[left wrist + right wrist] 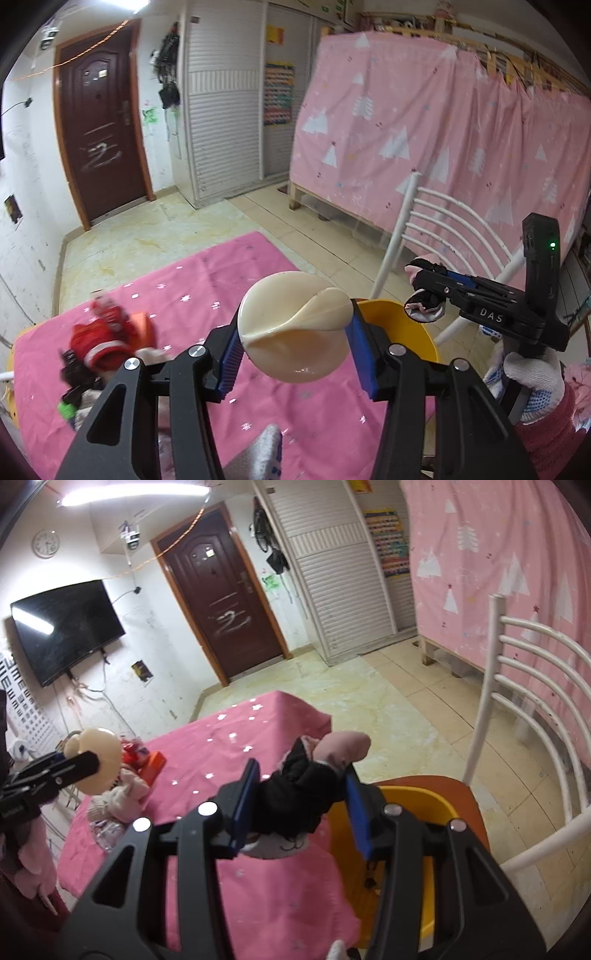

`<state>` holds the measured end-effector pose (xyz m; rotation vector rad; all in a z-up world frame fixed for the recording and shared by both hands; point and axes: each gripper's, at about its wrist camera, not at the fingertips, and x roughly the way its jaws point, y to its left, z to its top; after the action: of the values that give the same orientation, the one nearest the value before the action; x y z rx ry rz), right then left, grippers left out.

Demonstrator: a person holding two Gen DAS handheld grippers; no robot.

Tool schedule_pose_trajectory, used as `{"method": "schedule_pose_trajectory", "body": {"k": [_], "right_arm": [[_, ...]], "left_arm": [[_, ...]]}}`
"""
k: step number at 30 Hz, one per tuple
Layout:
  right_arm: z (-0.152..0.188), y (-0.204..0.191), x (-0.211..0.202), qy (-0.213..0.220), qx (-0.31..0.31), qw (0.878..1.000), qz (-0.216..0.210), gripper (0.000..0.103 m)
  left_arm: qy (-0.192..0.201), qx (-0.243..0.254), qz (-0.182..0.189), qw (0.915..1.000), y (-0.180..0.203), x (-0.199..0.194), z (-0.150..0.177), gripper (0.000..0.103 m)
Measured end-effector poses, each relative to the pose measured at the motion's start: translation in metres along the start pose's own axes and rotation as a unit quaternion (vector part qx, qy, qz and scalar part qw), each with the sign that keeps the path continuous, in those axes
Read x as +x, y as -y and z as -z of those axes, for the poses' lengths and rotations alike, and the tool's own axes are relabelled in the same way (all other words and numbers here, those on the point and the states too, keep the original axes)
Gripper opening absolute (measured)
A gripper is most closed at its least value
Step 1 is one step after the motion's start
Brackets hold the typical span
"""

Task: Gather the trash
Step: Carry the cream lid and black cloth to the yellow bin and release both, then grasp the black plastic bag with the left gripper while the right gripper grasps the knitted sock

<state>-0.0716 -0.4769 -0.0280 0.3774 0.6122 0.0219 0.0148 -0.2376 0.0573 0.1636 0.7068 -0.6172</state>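
— What is in the left gripper (295, 338)?

— Item one: a cream-coloured disc (295, 325), smooth and glossy, round, with a folded lip curling across its face; looks like soft rubber or plastic, though I cannot tell which; clamped edge to edge between the ribbed blue pads (232, 354); held in the air above the pink tablecloth (207, 280), just in front of the yellow bin (402, 325).

— And the right gripper (299, 797)?

— Item two: a soft bundle (314, 775), black fabric with a pale pink padded end poking out beyond the fingers and a whitish piece hanging beneath; squeezed between its blue pads (245, 797); it sits over the table's edge, just beside the yellow bin (424, 812); that bin is a smooth plastic tub, round-rimmed, standing on the orange-brown seat of a white chair (517, 686) with curved metal slats.

— What lies on the table?

— Item three: a red crinkled wrapper (99, 332) and an orange box (155, 762), far left on the star-printed cloth; next to them a fuzzy pinkish-white heap (122, 794); its nature is unclear.

— The hands?

— White knit glove (532, 380) with blue dots, gripping the right tool's handle.

— The surroundings?

— Dark brown door (221, 602); white slatted wardrobe (221, 110); pink curtain (424, 122) printed with white trees; a black television (62, 624) on the wall.
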Motion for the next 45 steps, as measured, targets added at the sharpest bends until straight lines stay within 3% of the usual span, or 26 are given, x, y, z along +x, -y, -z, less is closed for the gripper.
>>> {"method": "schedule_pose_trajectory", "body": {"k": [6,10,17,19,24,32,43,45], "right_arm": [[0.004,0.024,0.009,-0.013,0.004,1.000,0.021,0.045],[0.009,0.037,0.023,-0.039,0.008,0.999,0.029,0.058],[0.005,0.077,0.002,-0.004,0.059,0.997,0.056,0.059],[0.004,0.085,-0.004,0.002,0.067,0.996,0.062,0.059],[0.006,0.091,-0.011,0.005,0.072,0.995,0.068,0.059],[0.004,0.076,-0.007,-0.003,0.058,0.997,0.060,0.059],[-0.005,-0.003,0.011,-0.016,-0.001,1.000,0.027,0.059],[-0.005,-0.020,0.016,-0.020,-0.014,1.000,0.019,0.064]], "left_arm": [[-0.020,0.021,0.017,0.9994,0.030,0.030,-0.015,0.043],[-0.030,0.031,0.036,0.9984,0.055,0.053,-0.028,0.043],[-0.072,0.038,0.071,0.9942,0.092,0.097,-0.037,0.044],[-0.084,0.044,0.078,0.9924,0.103,0.109,-0.037,0.047],[-0.101,0.058,0.083,0.9898,0.121,0.125,-0.034,0.065],[-0.083,0.046,0.079,0.9924,0.109,0.106,-0.034,0.066],[-0.025,0.006,0.055,0.9981,0.048,0.041,-0.030,0.068],[-0.019,-0.005,0.045,0.9988,0.031,0.031,-0.026,0.068]]}}
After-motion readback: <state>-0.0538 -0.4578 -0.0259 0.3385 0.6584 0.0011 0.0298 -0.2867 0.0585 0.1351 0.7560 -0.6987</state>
